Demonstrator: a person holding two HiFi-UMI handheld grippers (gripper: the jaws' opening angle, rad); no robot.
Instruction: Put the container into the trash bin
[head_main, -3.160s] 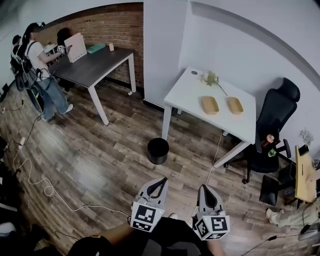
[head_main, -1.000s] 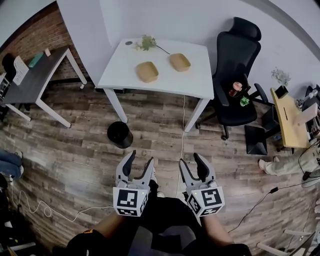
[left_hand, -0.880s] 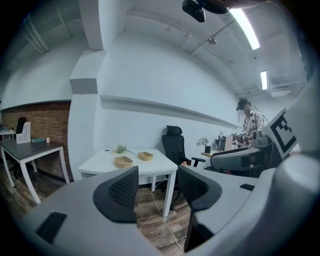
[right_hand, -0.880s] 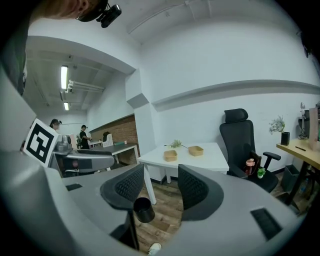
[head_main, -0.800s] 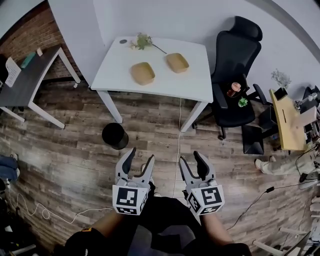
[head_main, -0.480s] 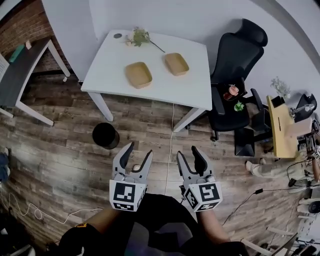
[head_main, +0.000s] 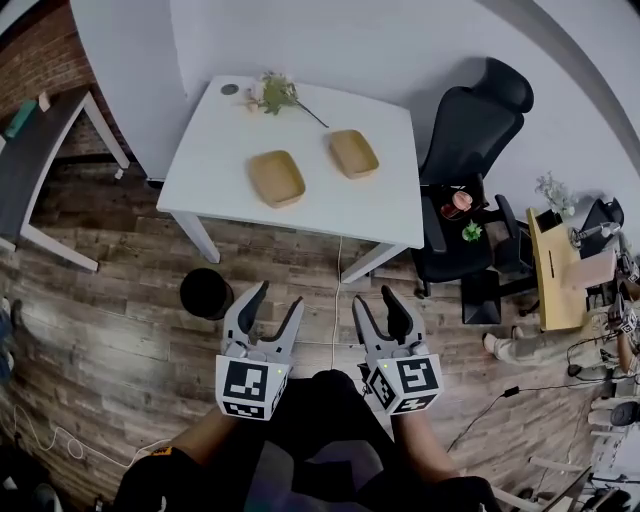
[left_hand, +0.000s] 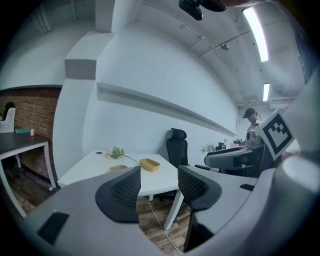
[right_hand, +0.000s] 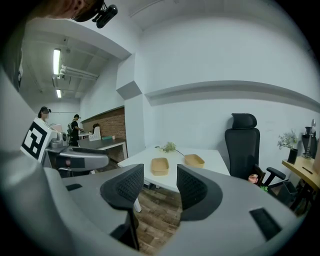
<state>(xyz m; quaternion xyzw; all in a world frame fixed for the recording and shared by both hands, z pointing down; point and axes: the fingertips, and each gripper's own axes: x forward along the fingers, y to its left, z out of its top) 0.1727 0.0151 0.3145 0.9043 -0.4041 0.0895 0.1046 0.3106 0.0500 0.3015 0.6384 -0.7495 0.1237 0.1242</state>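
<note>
Compared with a second ago, the white table (head_main: 300, 130) is seen closer and more squarely ahead, and the trash bin (head_main: 206, 293) is now found on the floor just in front of the table's near left leg. Nothing has been picked up yet.

Two alike tan containers are set on the table: the nearer container (head_main: 276, 178) about mid-table and the farther container (head_main: 354, 153) toward the table's back right. The task names only one, so the wrong one could be taken – which is meant cannot be told. A leafy sprig (head_main: 275, 93) lies at the table's back edge, beyond the nearer container; it could be brushed off if a reach is carried too far. A cable (head_main: 335, 290) runs out from under the table's near edge across the floor and could be caught underfoot. The bin could also be knocked over, since the path to the table passes close beside it.

The left gripper (head_main: 275, 298) and the right gripper (head_main: 377, 298) are held side by side in front of the body, short of the table's near edge, and are pointed toward the table and slightly downward. Each pair of jaws is spread wide, and nothing is held between them – only floor and table are seen through the gaps.
</note>
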